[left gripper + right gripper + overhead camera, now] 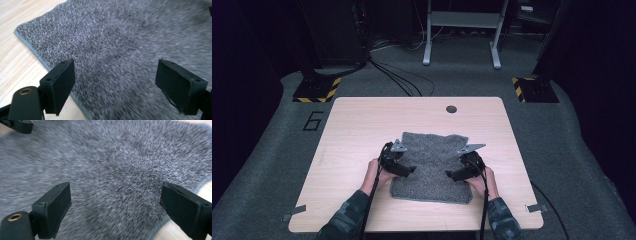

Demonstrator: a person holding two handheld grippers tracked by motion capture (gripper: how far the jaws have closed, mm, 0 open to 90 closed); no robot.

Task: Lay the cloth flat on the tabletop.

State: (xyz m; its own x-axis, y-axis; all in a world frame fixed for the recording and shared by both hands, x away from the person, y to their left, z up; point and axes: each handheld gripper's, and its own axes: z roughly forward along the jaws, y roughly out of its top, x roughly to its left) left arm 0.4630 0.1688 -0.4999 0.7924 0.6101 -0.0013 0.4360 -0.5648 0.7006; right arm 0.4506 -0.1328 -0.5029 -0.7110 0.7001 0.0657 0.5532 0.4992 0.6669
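Note:
A grey fuzzy cloth (432,150) lies flat on the wooden table (362,120), with its near edge toward the person. My left gripper (412,170) hovers over the cloth's left part and points inward. Its jaws stand wide apart in the left gripper view, where the left gripper (115,72) has only cloth (112,37) beneath it, close to the hemmed edge. From the other side my right gripper (448,175) faces it over the cloth's right part. In the right gripper view the right gripper (116,192) is open above the cloth (112,157), nothing between the pads.
A dark round hole (451,109) sits near the table's far edge. Bare wood surrounds the cloth on all sides. On the floor beyond stand two hazard-striped bases (317,90) (532,89) and a grey metal frame (462,30), with cables between them.

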